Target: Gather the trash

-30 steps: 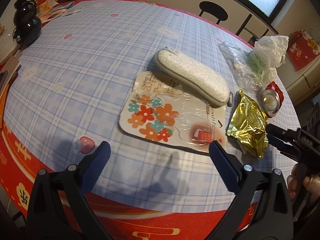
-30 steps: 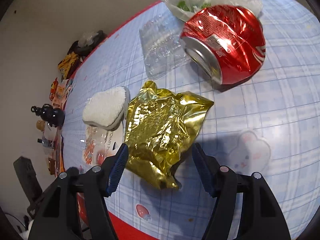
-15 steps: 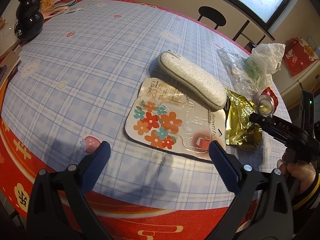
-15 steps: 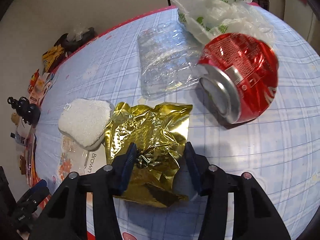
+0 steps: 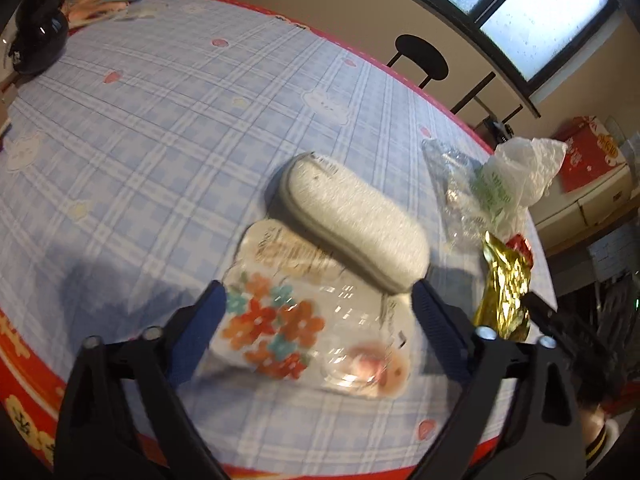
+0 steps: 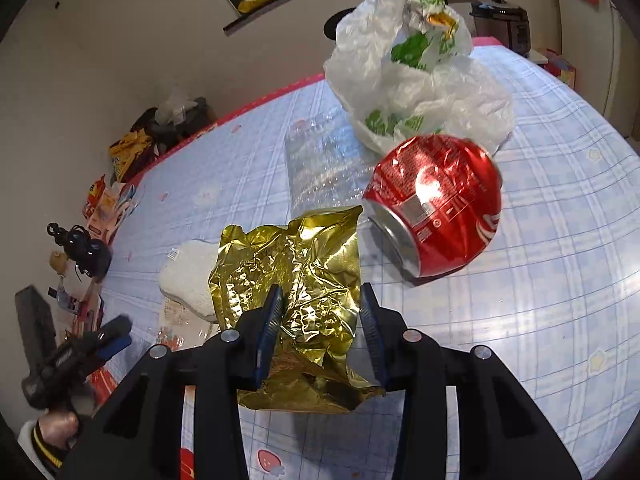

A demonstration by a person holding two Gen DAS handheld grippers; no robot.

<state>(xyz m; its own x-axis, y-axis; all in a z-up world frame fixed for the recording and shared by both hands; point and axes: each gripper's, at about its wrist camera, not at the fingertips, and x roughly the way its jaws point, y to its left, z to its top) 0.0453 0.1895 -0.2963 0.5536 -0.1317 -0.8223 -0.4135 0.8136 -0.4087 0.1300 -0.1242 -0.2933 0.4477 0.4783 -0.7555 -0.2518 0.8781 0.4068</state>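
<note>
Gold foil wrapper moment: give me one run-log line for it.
right claw: closing, gripping gold foil wrapper | left claw: open, closing, straddling flowered blister pack | crushed red can: on table

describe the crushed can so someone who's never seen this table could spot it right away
Start at the round table with the blue checked cloth and find the crumpled white plastic bag with green print near its far edge. Just in front of it, the crushed can lies on its side, right of the gold foil wrapper. It is the only red, dented metal thing there.
</note>
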